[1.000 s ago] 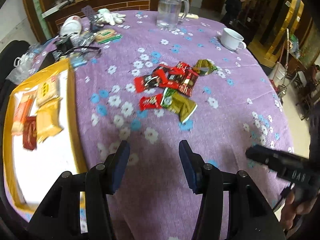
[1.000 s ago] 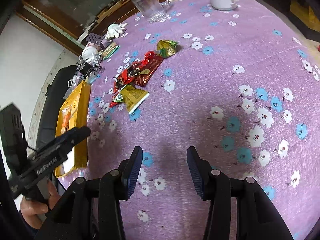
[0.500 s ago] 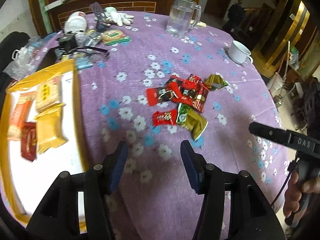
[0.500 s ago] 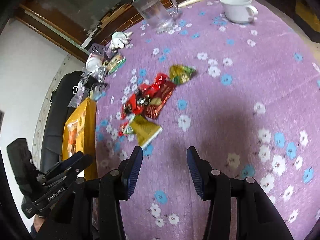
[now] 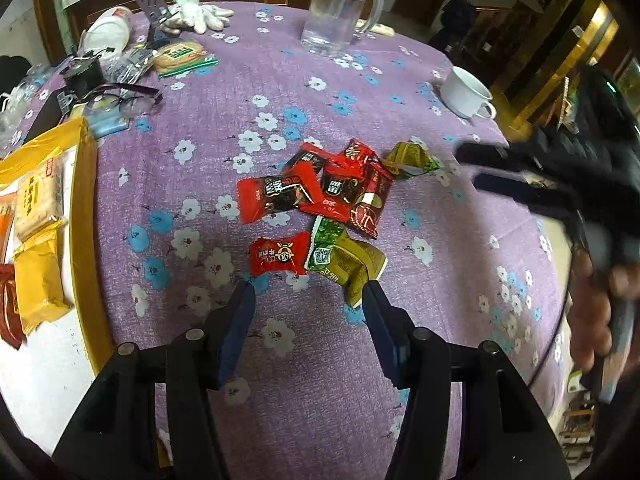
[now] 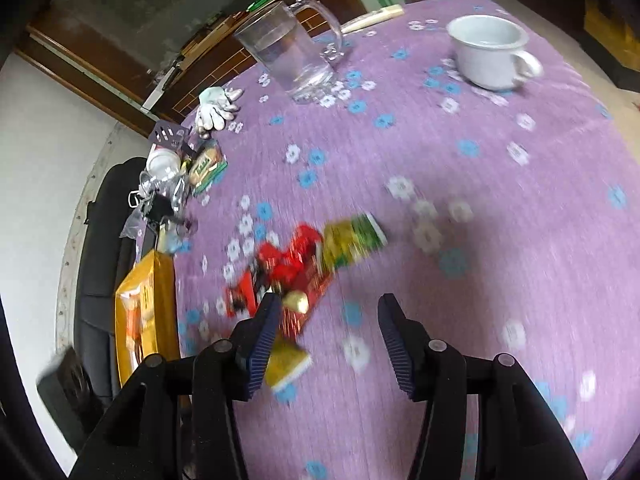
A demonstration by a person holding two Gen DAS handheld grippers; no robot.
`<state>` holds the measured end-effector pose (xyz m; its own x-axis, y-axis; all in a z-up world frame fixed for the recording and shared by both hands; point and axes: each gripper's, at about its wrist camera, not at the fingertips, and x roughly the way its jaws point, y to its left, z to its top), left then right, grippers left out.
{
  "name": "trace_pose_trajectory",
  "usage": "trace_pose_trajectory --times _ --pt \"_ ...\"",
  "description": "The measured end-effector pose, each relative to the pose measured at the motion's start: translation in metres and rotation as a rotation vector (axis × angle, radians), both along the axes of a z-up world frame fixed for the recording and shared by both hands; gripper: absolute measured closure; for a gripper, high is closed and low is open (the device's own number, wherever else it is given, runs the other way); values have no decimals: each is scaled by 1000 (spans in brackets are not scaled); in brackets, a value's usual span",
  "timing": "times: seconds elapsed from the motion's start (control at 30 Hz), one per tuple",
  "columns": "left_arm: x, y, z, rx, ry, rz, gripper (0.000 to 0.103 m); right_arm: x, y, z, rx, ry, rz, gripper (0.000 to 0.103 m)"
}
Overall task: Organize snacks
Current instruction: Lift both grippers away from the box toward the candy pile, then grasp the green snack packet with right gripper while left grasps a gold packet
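Jaws of both grippers are standing apart and empty, the right gripper (image 6: 326,320) widening. Both are angling down toward mixed red and green foil snack packets (image 5: 320,204) piled mid-tabletop. Approach step; next, the left gripper (image 5: 306,304) probably needs lowering onto the nearest red packet (image 5: 279,255).

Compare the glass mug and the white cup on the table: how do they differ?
The glass mug is clear and holds water; the white cup is opaque and looks empty. The glass mug is tall and straight-sided, the white cup low and squat. The glass mug stands at the table's far edge, the white cup nearer the snack pile. Both stand upright on the purple floral tablecloth, each with one handle, and neither hand-held gripper touches them.
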<state>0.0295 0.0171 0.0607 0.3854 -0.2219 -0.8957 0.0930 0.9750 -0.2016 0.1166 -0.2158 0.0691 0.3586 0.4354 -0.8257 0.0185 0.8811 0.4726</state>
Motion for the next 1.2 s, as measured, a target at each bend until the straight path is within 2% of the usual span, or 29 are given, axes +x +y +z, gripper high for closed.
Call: trace_pose_trajectory --times 0.13,0.23,0.43,0.5,0.53,0.6,0.83,0.93,1.07,1.2 --pt "-1 2 -1 19 8 56 49 40 6 -18 -4 33 35 49" --pt "-2 6 -3 20 15 104 49 60 10 -31 -52 55 67 49" --pt "-2 4 -5 5 18 153 49 72 21 -56 -34 110 137 49" --pt "1 -1 -4 4 13 154 49 68 26 -59 -40 100 165 52" --pt "3 -4 -4 5 11 153 49 66 28 -58 -49 86 185 62" --pt "7 -11 -6 -2 14 149 48 60 28 -57 -32 84 217 64" --pt "28 -28 -25 -1 59 147 47 21 -1 -45 9 28 238 65" --pt "36 -35 -35 35 66 141 47 3 -21 -37 33 10 207 65" --pt "46 -46 -43 65 35 109 48 -17 -44 -31 54 -7 167 65" --pt "46 -57 -45 133 -23 46 58 -34 -53 -26 69 -16 134 65"
